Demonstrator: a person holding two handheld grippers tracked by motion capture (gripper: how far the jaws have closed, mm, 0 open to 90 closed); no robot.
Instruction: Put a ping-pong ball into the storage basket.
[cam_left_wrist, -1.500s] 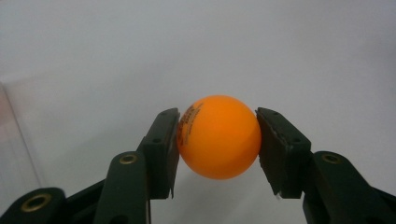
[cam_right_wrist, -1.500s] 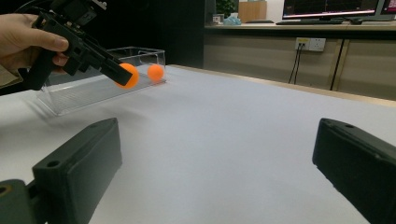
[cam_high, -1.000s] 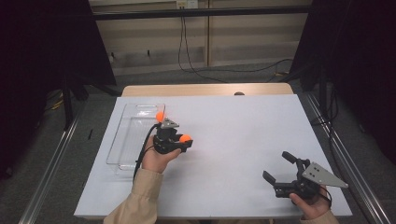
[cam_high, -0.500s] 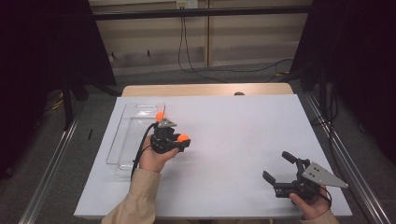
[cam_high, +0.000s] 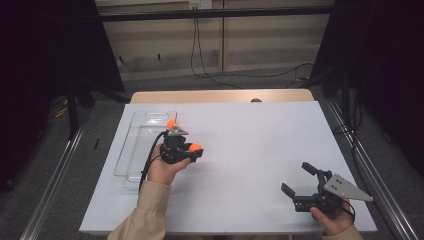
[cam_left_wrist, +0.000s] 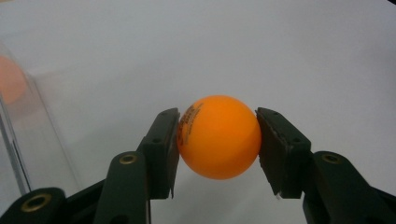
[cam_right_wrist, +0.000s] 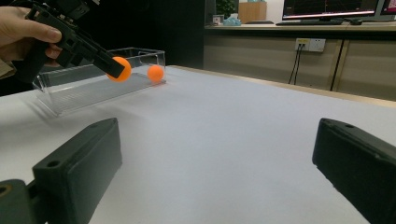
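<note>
White tabletop (cam_high: 240, 150) lies beneath the left hand-held gripper (cam_left_wrist: 217, 140) clamping a round, axis-less orange ball (cam_left_wrist: 218, 136).

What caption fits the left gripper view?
Left tongs clamp an orange table-tennis ball above the white table.

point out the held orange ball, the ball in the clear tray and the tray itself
held orange ball (cam_left_wrist: 219, 137): left gripper view, middle of its front
ball in the tray (cam_right_wrist: 155, 73): right gripper view, its centre
clear tray (cam_high: 131, 150): high view, bare floor
</note>
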